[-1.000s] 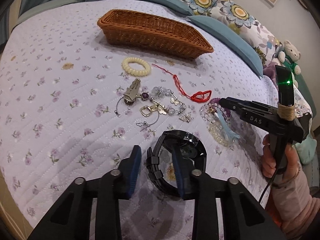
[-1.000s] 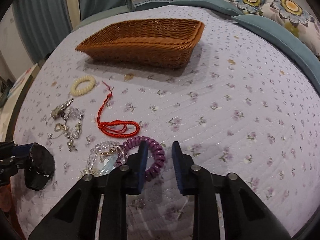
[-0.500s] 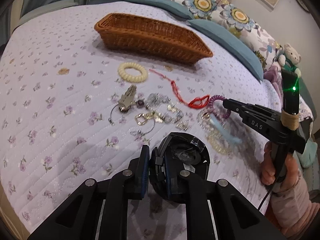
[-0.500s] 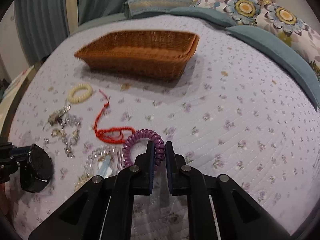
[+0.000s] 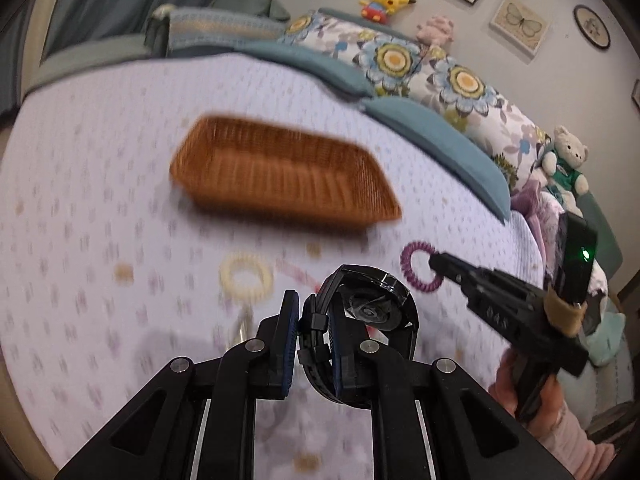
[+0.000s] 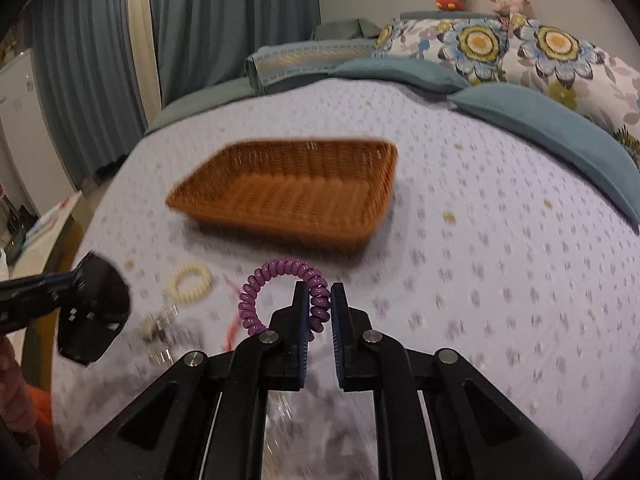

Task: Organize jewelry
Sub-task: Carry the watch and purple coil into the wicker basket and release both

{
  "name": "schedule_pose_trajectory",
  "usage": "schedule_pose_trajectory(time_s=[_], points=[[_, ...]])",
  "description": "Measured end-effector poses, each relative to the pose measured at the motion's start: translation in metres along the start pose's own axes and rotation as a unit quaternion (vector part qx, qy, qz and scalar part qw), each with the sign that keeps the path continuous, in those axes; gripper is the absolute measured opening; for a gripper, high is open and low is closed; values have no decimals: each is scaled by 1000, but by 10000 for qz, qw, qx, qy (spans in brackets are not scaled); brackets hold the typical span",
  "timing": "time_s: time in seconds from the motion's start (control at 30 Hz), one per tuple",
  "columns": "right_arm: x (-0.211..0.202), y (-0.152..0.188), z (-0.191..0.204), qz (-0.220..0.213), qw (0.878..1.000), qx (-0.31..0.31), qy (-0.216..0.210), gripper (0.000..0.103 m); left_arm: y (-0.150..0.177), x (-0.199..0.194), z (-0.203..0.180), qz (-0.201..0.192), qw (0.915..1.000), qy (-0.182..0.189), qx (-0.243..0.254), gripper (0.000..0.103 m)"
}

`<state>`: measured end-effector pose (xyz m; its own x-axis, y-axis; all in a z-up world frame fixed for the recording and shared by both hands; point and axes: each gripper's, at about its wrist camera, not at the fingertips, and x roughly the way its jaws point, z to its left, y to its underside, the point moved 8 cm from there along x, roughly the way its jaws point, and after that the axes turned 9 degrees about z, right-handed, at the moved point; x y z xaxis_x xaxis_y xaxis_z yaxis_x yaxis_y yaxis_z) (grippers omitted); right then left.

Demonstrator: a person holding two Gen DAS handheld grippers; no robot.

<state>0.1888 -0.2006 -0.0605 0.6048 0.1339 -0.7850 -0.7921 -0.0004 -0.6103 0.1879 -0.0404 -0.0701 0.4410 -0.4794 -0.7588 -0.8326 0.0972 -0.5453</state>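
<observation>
My left gripper [image 5: 314, 322] is shut on the strap of a black watch [image 5: 370, 308], held up off the lilac bedspread. My right gripper [image 6: 320, 306] is shut on a purple spiral bracelet [image 6: 260, 284], also lifted. In the left wrist view the right gripper [image 5: 438, 263] shows at the right with the purple bracelet [image 5: 416, 268] hanging from its tip. The right wrist view has the watch [image 6: 94, 312] at its left edge. An empty brown wicker basket [image 5: 280, 172] [image 6: 288, 192] lies ahead of both. A cream bead bracelet [image 5: 246, 276] [image 6: 190, 282] rests on the bed.
A red cord [image 6: 230, 326] and blurred metal trinkets [image 6: 160, 322] remain on the bedspread below the grippers. Blue and floral pillows [image 5: 440, 92] line the far side, with plush toys [image 5: 566, 160] beyond. A hand in a pink sleeve [image 5: 560, 420] holds the right gripper.
Both grippers closed on their items, the left on the watch and the right on the purple bracelet, then rose off the bed. The basket now sits nearer the middle of both views.
</observation>
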Motion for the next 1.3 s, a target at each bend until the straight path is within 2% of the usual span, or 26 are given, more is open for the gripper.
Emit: schedule_pose_trajectory(time_s=[0.1,0.2,0.4,0.67,0.83,0.93,1.03,1.1,1.13,1.23,1.3], points=[[8,-33,3,-141,9999,8,46,13,-44,5,-2,-164,9999,5,37,14],[28,-62,0,-101,9999,73,56,13,-84,21,1,-251,9995,-136,126,14],[87,-103,-7,176,9996,187,69,13,-144,78,20,-117,9995,-282,55,14],[157,-109,-22,772,9952,530,293,13,-164,150,51,263,9975,-625,-184,14],[171,-102,-22,944,9938,467,357,13,-165,173,59,384,9965,-680,-312,14],[175,-98,-22,1070,9926,476,322,13,-163,175,58,389,9961,-737,-276,16],[175,-97,-26,1126,9916,587,251,14,-163,174,58,389,9958,-756,-345,25],[173,-97,-25,1134,9916,598,188,14,-166,166,57,279,9964,-724,-346,33],[169,-97,-24,1132,9916,593,184,14,-166,163,57,251,9966,-715,-329,41],[149,-97,-20,982,9938,471,235,14,-167,144,52,121,9968,-762,-219,42],[127,-94,-16,830,9955,384,240,14,-165,124,49,-10,9976,-662,-219,42]])
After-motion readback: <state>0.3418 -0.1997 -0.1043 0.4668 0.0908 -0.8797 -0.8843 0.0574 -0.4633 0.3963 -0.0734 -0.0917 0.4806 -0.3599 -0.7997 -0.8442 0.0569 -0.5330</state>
